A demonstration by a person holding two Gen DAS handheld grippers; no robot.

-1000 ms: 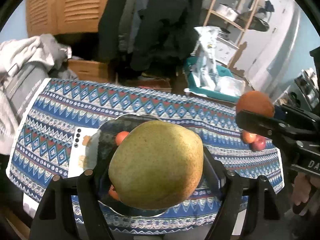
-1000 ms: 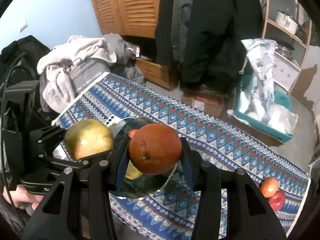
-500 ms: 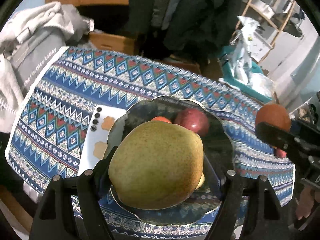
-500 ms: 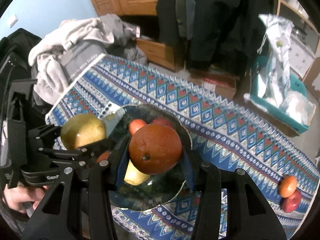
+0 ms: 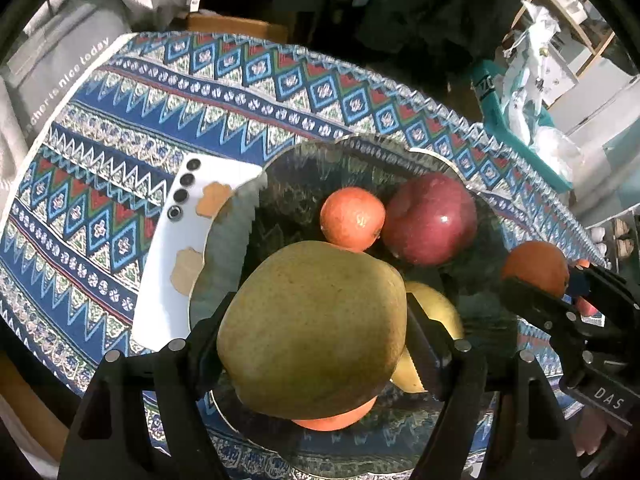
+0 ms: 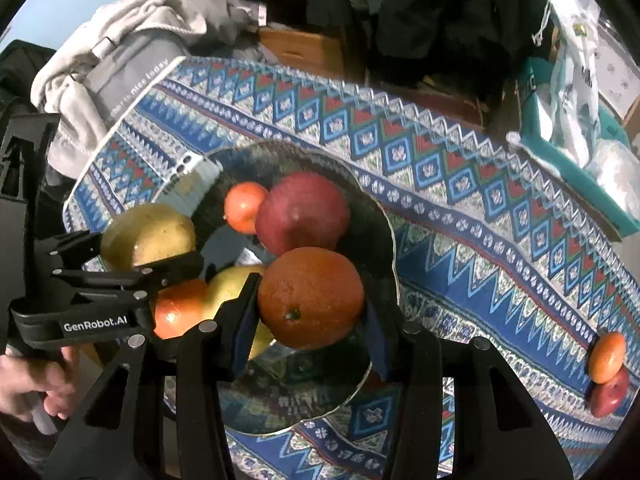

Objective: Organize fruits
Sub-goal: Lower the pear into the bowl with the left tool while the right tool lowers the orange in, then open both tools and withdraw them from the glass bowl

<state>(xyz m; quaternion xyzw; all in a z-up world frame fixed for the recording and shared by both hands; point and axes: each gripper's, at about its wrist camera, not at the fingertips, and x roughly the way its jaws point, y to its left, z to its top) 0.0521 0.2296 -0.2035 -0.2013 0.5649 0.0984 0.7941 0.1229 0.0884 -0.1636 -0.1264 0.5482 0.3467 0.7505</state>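
Left to right, as laid out in the right wrist view.

1. Left gripper (image 5: pixel 316 344): jaws are pinched on a pear (image 5: pixel 312 328), one pad per side. The pear is carried above the near-left part of the glass bowl (image 5: pixel 360 148). Its long axis is judged to run roughly along the fingers, w/ the broad end toward the camera; the stem end is not seen. In the right wrist view it hangs over the bowl's left rim.

2. Bowl contents: a small orange fruit (image 5: pixel 352 218) and a red apple (image 5: pixel 430 218) are seated at the far side, touching. A yellow fruit (image 6: pixel 236 280) and another orange fruit (image 6: pixel 178 314) lie at the near side, directly under the pear.

3. Right gripper (image 6: pixel 310 306): jaws are clamped on an orange (image 6: pixel 310 296), stem scar facing the camera. It is round, so no long axis applies. It is held over the bowl's near-right area, just below the apple in frame.

4. Key relation: the bowl lies below and ahead of both grippers. Free floor is seen approx. under the orange; under the pear the spot is occupied. The right gripper is judged nearer a clear drop.

5. Far right: two more fruits (image 6: pixel 606 372) remain on the cloth (image 6: pixel 480 216), well apart from the bowl. A phone (image 5: pixel 176 256) lies tucked under the bowl's left rim.
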